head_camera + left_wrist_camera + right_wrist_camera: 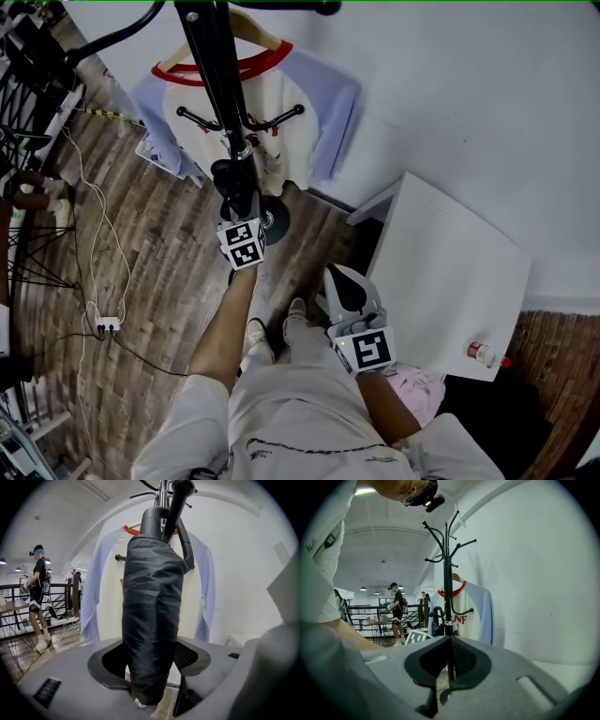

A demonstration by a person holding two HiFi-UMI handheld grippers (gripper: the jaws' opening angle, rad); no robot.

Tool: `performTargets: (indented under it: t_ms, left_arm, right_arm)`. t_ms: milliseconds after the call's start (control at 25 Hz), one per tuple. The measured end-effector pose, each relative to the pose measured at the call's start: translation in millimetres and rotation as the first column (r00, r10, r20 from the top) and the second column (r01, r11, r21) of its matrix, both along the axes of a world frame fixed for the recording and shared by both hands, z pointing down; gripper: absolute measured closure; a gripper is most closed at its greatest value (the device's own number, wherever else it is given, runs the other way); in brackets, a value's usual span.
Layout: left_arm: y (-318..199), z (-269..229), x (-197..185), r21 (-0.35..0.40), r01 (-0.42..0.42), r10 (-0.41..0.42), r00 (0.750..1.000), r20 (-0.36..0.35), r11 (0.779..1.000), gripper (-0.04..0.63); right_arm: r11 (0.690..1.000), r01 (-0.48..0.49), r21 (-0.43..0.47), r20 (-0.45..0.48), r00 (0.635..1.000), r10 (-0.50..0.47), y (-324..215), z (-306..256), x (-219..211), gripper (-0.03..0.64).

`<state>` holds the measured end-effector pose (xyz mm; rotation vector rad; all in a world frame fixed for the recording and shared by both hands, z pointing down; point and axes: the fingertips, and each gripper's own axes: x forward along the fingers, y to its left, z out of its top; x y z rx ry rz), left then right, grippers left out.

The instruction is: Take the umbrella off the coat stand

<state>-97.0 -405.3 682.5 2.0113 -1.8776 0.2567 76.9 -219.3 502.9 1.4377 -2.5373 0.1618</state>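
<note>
Left gripper view: folded umbrella (152,611), a crinkled matt black fabric cylinder with a smooth curved handle (154,517), hangs upright, hooked on the metal coat stand (208,56). The left gripper (154,660) clamps its lower body. Right gripper (450,644): jaws together, empty. Step: grip made, not yet unhooked. Next, probably: raise the handle clear of the peg, then draw it away.

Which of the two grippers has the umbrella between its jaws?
The left gripper: its jaws clamp the folded black umbrella. The right gripper is shut, with nothing between its jaws.
</note>
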Motion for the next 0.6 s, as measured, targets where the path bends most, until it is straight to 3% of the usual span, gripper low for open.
performTargets:
  t_ms: [160,600]
  left_arm:
    - [9,-10,0,-0.008,-0.003,0.003,1.0,-0.019,1.0,0.337]
    - [41,-30,1,-0.016,-0.046,0.046,0.999,0.023,0.999,0.336]
  right_arm:
    - [1.0,-0.005,0.012,0.019,1.0,0.005,2,-5,-1,0.618]
    - [0.999,-0.017,0.033,0.048,0.999,0.015,17,-17,-10,0.618]
